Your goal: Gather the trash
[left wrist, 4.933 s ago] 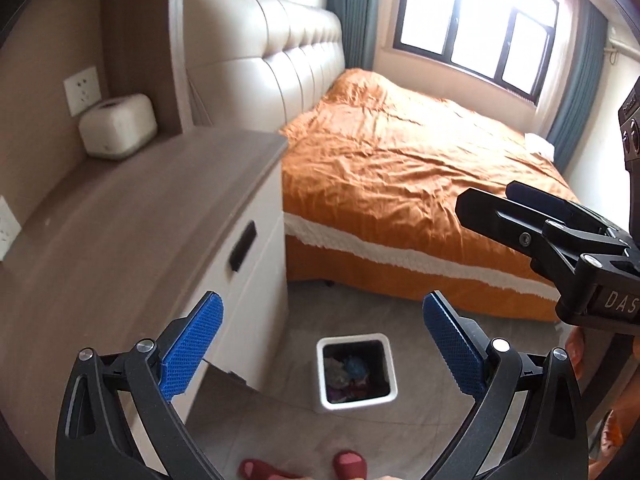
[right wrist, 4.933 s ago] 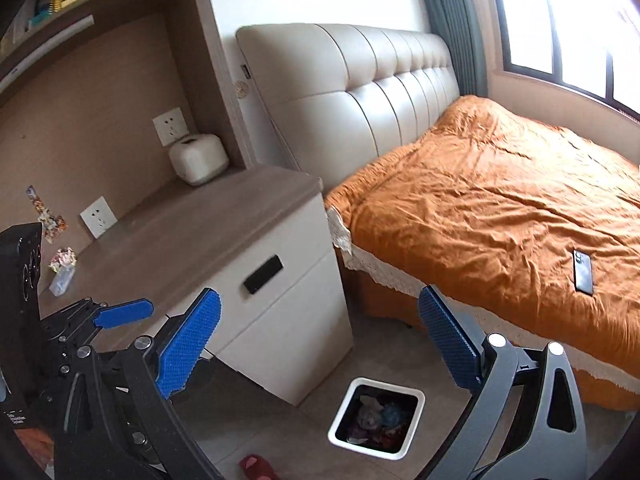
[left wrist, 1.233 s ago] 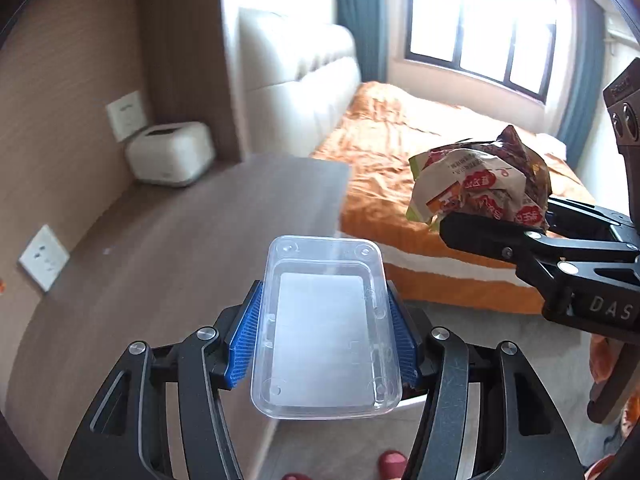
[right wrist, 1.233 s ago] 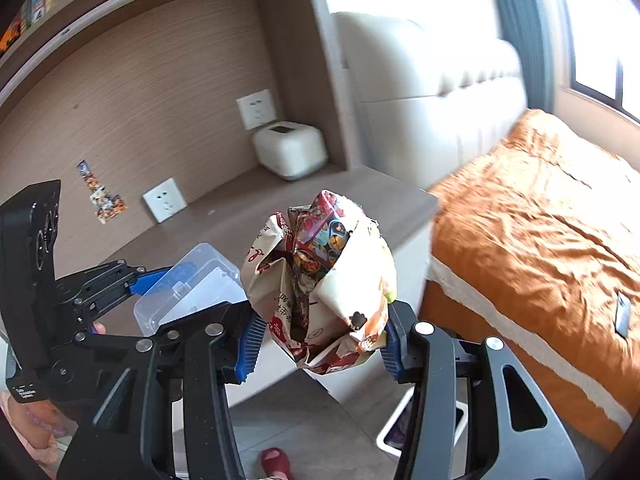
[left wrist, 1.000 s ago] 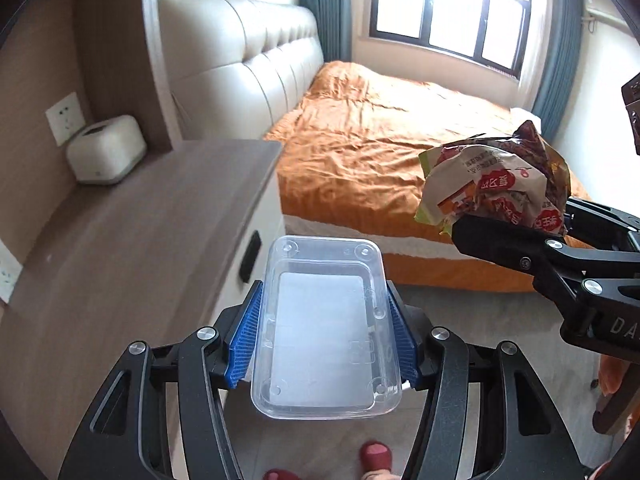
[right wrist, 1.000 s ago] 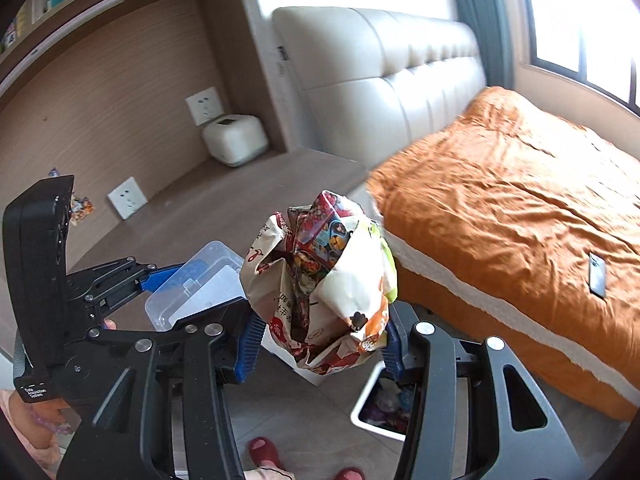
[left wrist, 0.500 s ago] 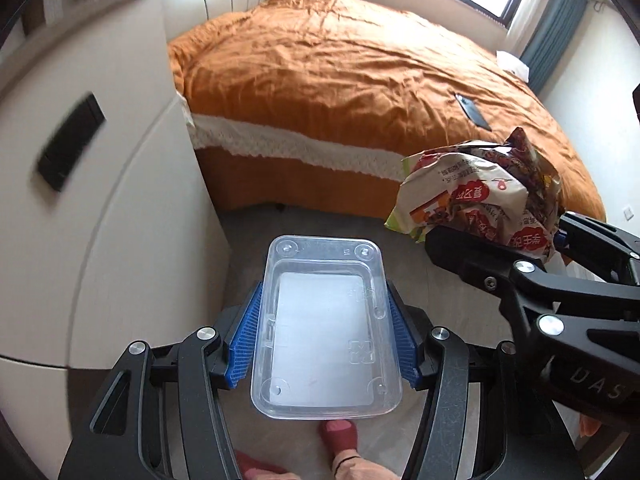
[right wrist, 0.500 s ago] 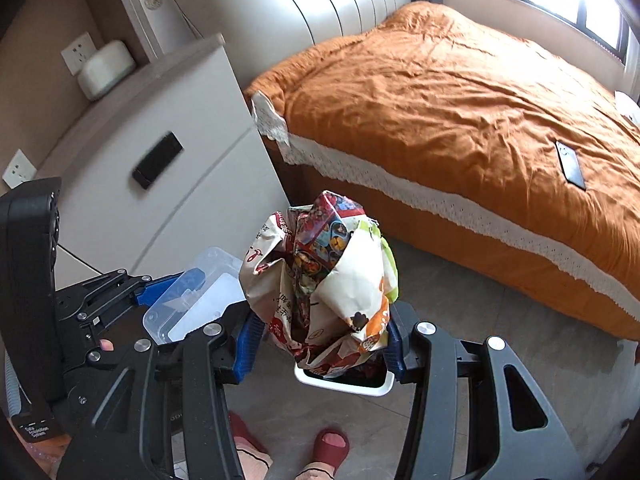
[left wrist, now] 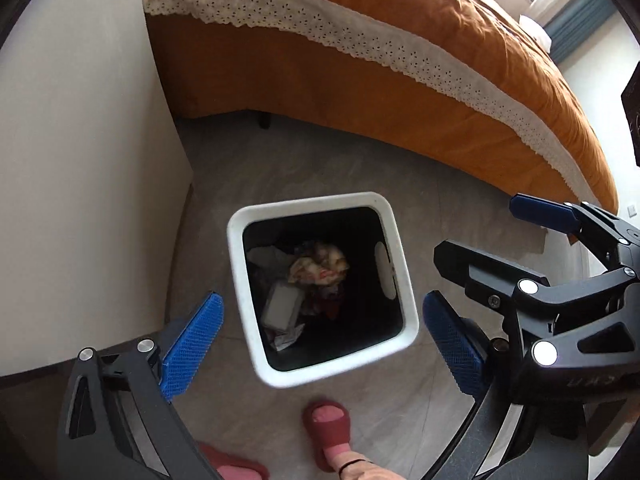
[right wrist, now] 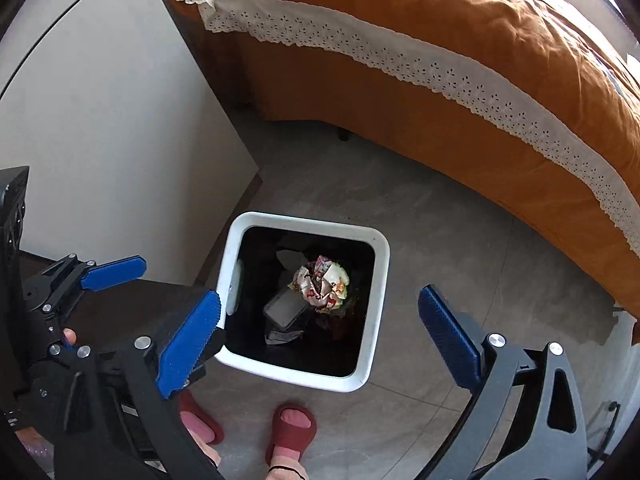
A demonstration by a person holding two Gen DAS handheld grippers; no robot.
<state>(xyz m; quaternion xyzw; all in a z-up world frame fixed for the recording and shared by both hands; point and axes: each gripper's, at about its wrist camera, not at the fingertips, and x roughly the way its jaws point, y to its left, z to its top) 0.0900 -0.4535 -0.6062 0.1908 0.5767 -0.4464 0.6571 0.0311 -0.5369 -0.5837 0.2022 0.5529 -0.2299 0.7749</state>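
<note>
Trash bin [left wrist: 396,280] stands on the floor beside the bed [left wrist: 400,40]. Left gripper [left wrist: 320,340] and right gripper [right wrist: 320,328] hover above it, fingers apart, empty. Snack bag [right wrist: 322,282] and plastic box [right wrist: 284,308] lie inside.

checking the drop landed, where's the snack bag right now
The snack bag lies crumpled inside the white bin on the floor by the bed, on top of the other trash, touching the clear box on its left in both views.

Trash bin [left wrist: 404,288] floor lost in shadow, lower litter indistinct, slippers [right wrist: 290,428] cut off
</note>
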